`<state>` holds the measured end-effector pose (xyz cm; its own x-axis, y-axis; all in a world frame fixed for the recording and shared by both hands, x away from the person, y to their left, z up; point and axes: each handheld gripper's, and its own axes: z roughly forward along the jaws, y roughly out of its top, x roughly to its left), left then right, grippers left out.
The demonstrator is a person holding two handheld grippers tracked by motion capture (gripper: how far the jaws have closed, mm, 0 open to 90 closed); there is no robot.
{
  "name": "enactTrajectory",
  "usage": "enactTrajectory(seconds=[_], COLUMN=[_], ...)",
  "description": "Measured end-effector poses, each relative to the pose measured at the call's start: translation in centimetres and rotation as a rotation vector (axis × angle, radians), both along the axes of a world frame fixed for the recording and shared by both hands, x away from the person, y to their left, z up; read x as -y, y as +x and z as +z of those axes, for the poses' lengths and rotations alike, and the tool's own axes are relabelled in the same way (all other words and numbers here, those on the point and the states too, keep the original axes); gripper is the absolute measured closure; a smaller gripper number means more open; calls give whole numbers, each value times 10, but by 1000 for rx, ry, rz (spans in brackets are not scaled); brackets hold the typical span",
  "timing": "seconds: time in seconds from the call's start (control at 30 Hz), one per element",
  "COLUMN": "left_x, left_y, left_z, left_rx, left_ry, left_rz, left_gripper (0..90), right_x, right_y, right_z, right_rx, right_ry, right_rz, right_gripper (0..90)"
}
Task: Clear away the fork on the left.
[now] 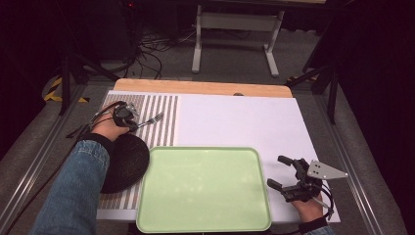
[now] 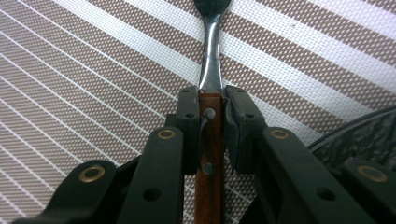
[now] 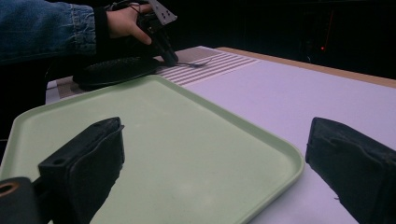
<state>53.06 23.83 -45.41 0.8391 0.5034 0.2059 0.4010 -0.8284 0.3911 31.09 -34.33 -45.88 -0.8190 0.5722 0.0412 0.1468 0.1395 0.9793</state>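
A white-covered table (image 1: 235, 122) with a brown-and-white striped mat (image 1: 156, 117) at its left stands in a dark room, cables lying on the floor beyond it. On the striped mat the left gripper (image 1: 131, 120) is clamped on the wooden handle of a fork (image 2: 210, 93), its pads pressing both sides of the wood while the metal neck and tines reach out over the stripes. A dark round plate (image 1: 125, 164) lies just beside that hand, next to a pale green tray (image 1: 203, 188). The right gripper (image 1: 283, 172) rests at the tray's right edge, jaws spread wide with nothing between them
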Motion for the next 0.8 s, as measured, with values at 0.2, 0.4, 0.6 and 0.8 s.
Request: enactTrajectory(seconds=[0.2,0.4,0.6,0.8], left_x=[2,-2,-2,0], left_y=[0,0,-1,-5], left_z=[3,11,21,31], left_rx=[8,40,53,57], left_ry=[12,13,-13,-20], left_rz=[22,46,53,57], left_gripper=[776,776,776,776], right_x=[0,0,0,-1], right_y=[0,0,0,0], right_z=[0,0,0,0], right_rx=[1,4,2,-1], right_ry=[3,5,3,0], right_rz=[3,4,6,8], right_gripper=[51,51,51,51])
